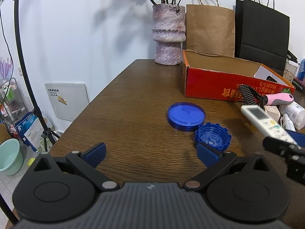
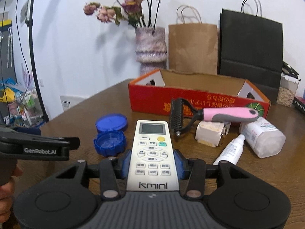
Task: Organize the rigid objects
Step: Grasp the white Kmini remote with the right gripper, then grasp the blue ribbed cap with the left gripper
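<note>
The red box (image 2: pixel 198 103) stands open along the far side of the table (image 2: pixel 80 114), straight ahead of the right gripper (image 2: pixel 152 162). Its fingers are clamped on the flanks of the white remote (image 2: pixel 152 148), whose long axis points at the box, so the right hand is likely the one to deliver it. The left gripper (image 1: pixel 151 153) hangs spread wide and empty, with the ridged blue cap (image 1: pixel 213 137) just beside its right finger.
</note>
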Action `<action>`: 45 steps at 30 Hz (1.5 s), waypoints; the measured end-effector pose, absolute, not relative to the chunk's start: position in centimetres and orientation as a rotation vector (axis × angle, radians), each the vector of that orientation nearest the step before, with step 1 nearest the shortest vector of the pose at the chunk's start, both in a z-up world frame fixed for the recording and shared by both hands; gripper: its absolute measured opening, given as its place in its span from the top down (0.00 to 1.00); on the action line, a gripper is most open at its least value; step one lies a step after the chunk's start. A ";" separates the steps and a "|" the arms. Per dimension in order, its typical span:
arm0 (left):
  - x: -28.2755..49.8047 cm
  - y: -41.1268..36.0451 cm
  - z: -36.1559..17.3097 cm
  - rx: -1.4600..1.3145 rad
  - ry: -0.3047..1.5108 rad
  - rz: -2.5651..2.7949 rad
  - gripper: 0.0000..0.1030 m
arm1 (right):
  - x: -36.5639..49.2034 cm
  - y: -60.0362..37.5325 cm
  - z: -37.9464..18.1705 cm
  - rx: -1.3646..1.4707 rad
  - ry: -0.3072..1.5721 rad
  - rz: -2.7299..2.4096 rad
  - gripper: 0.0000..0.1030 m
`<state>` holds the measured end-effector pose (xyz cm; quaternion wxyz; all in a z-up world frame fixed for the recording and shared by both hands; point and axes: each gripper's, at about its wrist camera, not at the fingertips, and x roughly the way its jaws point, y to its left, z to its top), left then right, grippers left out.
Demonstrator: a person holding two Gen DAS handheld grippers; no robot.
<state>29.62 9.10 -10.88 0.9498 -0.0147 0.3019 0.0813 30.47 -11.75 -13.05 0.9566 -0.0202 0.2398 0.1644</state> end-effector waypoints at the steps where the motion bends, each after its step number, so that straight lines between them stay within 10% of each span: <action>1: 29.6 9.0 -10.9 -0.029 0.612 0.164 0.00 | 30.3 -12.0 -12.9 -0.037 0.474 0.330 0.56; 39: 34.9 1.0 -12.7 0.008 0.691 0.071 0.01 | 31.3 -20.6 -11.9 0.065 0.381 0.215 0.56; 45: 35.2 1.0 -12.9 -0.002 0.708 0.071 0.28 | 31.3 -20.5 -11.9 0.063 0.385 0.211 0.56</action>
